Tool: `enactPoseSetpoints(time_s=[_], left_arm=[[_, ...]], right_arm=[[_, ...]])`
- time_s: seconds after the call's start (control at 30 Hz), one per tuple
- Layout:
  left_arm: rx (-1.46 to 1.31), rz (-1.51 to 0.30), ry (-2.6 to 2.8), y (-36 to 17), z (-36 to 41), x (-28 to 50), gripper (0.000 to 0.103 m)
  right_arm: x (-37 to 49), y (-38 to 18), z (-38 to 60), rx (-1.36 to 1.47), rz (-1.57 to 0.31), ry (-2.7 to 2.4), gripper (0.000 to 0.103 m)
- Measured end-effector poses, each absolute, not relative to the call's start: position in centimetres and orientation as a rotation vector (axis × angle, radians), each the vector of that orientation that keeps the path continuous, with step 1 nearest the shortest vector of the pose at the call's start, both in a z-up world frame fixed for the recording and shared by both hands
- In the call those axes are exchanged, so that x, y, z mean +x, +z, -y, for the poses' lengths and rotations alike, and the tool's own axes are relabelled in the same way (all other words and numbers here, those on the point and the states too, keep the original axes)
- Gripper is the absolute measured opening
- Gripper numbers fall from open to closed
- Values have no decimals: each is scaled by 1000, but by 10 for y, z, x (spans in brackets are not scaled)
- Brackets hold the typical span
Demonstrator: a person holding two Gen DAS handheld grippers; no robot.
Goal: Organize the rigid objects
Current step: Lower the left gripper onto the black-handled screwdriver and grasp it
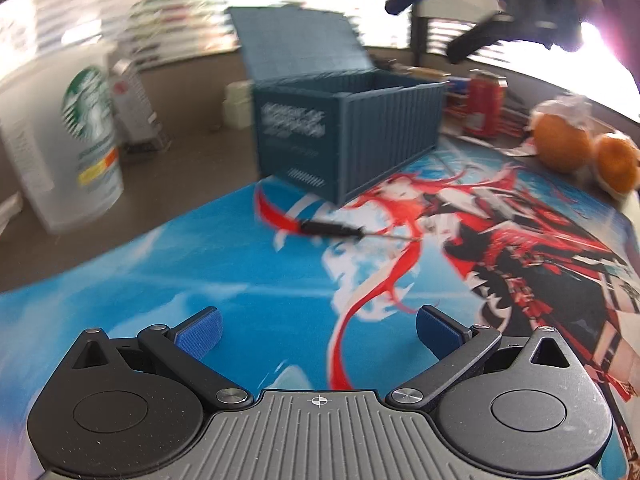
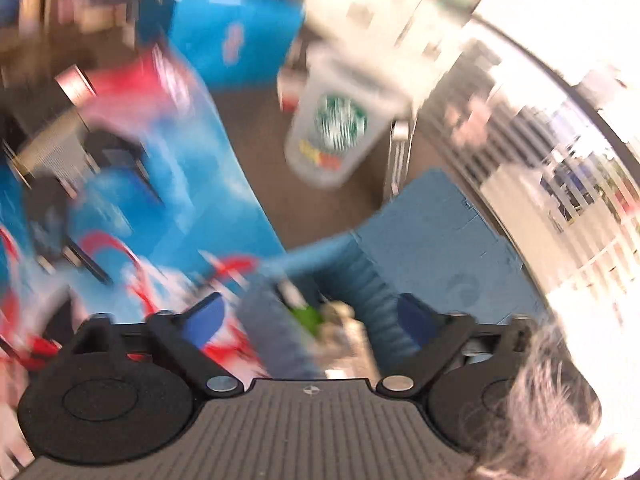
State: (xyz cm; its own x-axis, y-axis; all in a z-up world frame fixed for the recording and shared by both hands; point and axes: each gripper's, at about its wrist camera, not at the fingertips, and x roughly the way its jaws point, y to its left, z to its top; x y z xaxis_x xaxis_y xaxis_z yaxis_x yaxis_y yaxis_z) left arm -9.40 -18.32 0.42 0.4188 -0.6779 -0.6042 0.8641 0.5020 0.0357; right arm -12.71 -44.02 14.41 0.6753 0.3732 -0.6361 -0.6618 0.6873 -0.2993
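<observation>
A dark blue container-style box (image 1: 348, 132) stands on the picture mat with its lid (image 1: 296, 40) tipped up at the back. A thin black tool (image 1: 336, 230) lies on the mat in front of it. My left gripper (image 1: 318, 330) hovers low over the mat, open and empty, short of the tool. My right gripper (image 1: 438, 20) hangs open above the box, at the view's top right. The right wrist view is blurred: the right gripper (image 2: 312, 318) stands wide open over the box (image 2: 360, 276), with small items (image 2: 306, 314) lying inside, one of them green.
A white coffee cup (image 1: 92, 132) stands left of the box, also seen as the cup (image 2: 332, 132). A red can (image 1: 486, 104) and two oranges (image 1: 564, 140) sit to the right. The blue mat (image 1: 200, 248) covers the brown table (image 1: 192, 160).
</observation>
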Motion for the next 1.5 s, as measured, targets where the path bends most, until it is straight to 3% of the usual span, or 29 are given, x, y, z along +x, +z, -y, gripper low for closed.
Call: enactPoseSetpoints(time_s=[0.17,0.27,0.8,1.03,1.13,1.2,1.27,1.5], left_arm=[[564,-306,-1180,14,198,-104,103],[701,-237,-1289,15,215,-97,103],[717,-565,-1632,9,271,-18,102],[658,-559,-1562,6,254,-36,101],[630,-546,-1540,10,248,-46,86],[626,-535,-1537,12,245,-54,62],[622,-534,-1530,14,243,-61,48],[625,-551,-1483,16,252,-74,15]], right_arm=[[-182,109,461,-273,-519,641,100],[-208,86,465,-169,-515,630,100],[-269,28,489,279,-390,578,103],[-264,20,507,378,-338,517,103],[-261,16,515,445,-314,506,103],[-258,13,519,477,-305,495,103],[-255,11,521,505,-310,492,103],[-257,8,528,576,-282,496,103]])
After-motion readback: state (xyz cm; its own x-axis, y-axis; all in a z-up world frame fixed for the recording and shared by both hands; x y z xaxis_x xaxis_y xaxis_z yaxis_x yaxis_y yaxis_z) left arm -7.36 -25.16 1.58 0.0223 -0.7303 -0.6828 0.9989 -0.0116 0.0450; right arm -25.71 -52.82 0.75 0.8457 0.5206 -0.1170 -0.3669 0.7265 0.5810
